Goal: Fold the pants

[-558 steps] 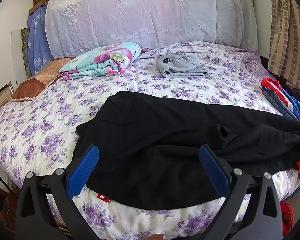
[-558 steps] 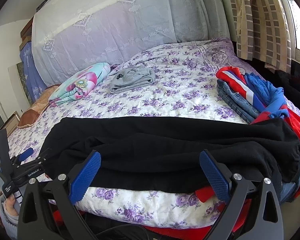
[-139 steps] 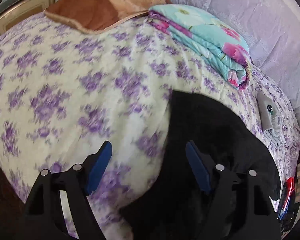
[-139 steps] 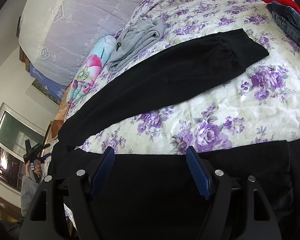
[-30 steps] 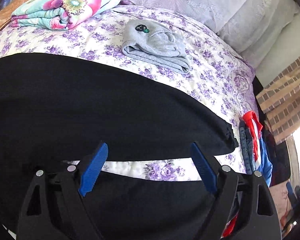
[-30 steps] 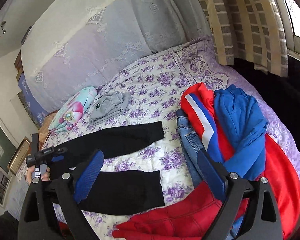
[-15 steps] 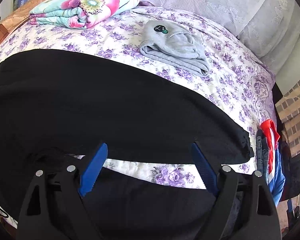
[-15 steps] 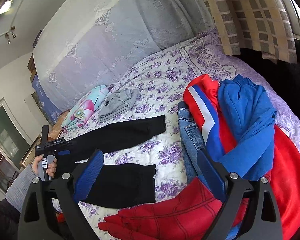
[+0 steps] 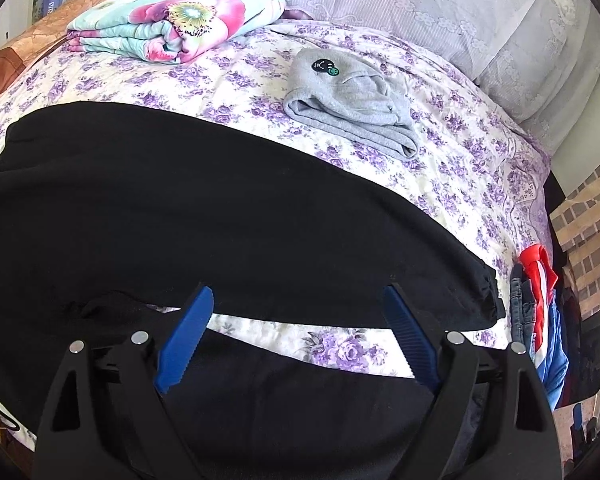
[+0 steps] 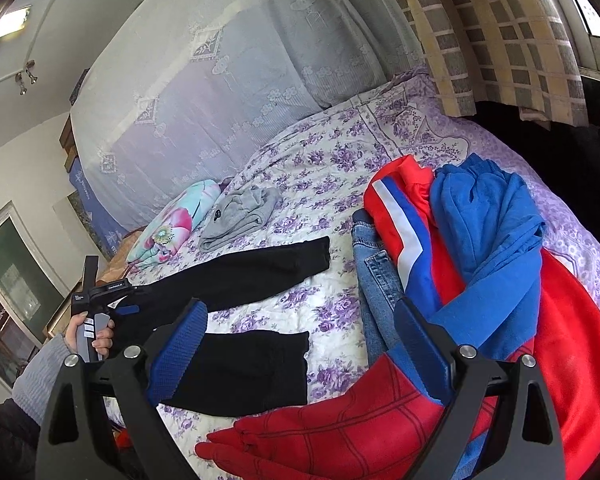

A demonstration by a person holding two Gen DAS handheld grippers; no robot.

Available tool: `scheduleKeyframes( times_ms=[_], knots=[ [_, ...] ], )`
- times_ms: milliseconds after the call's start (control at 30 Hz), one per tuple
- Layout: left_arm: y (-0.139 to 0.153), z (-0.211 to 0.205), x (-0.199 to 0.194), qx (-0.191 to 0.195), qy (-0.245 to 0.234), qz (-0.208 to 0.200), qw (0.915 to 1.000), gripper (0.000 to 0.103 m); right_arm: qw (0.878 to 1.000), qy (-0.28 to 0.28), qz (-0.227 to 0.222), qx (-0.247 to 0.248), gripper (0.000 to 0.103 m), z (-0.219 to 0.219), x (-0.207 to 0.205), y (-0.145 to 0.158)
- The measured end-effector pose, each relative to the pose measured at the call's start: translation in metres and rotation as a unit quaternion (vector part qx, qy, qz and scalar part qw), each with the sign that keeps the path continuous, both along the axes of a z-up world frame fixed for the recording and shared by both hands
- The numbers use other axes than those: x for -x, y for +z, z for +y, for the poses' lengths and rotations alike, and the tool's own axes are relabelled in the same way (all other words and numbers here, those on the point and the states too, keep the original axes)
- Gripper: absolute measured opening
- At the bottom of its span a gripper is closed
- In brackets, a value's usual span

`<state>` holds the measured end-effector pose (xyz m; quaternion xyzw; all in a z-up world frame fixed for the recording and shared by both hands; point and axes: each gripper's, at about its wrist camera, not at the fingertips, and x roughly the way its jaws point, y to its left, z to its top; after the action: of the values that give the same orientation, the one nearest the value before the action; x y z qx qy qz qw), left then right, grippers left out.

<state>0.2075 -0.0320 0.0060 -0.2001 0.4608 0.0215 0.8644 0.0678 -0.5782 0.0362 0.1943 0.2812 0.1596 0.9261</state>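
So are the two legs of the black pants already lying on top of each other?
No, the black pants lie with both legs spread apart, a strip of the flowered bedspread showing between them.

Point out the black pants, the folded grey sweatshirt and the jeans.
black pants (image 9: 220, 220), left wrist view, on the far leg near the seat.
grey sweatshirt (image 9: 352, 100), left wrist view, on its top fold.
jeans (image 10: 374, 268), right wrist view, on the bare denim beside the red jacket.

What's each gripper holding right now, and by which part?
Nothing. The left gripper and the right gripper both have their fingers spread wide and empty. The black pants lie loose on the bed, legs apart.
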Motion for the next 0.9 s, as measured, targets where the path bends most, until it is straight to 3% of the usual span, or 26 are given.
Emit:
scheduleKeyframes(
  times_ms=[600, 767, 900],
  knots=[
    [0.006, 0.014, 0.013, 0.011, 0.000, -0.013, 0.9998, 0.085, 0.999, 0.019, -0.015, -0.026, 0.095, 0.003, -0.002, -0.004],
    [0.018, 0.049, 0.034, 0.027, 0.012, -0.043, 0.9986, 0.087, 0.997, 0.039, -0.033, -0.055, 0.095, 0.012, -0.011, 0.001],
    [0.022, 0.096, 0.057, 0.031, 0.038, -0.067, 0.9965, 0.088, 0.994, 0.076, -0.006, -0.082, 0.095, 0.040, -0.033, -0.002]
  ],
)
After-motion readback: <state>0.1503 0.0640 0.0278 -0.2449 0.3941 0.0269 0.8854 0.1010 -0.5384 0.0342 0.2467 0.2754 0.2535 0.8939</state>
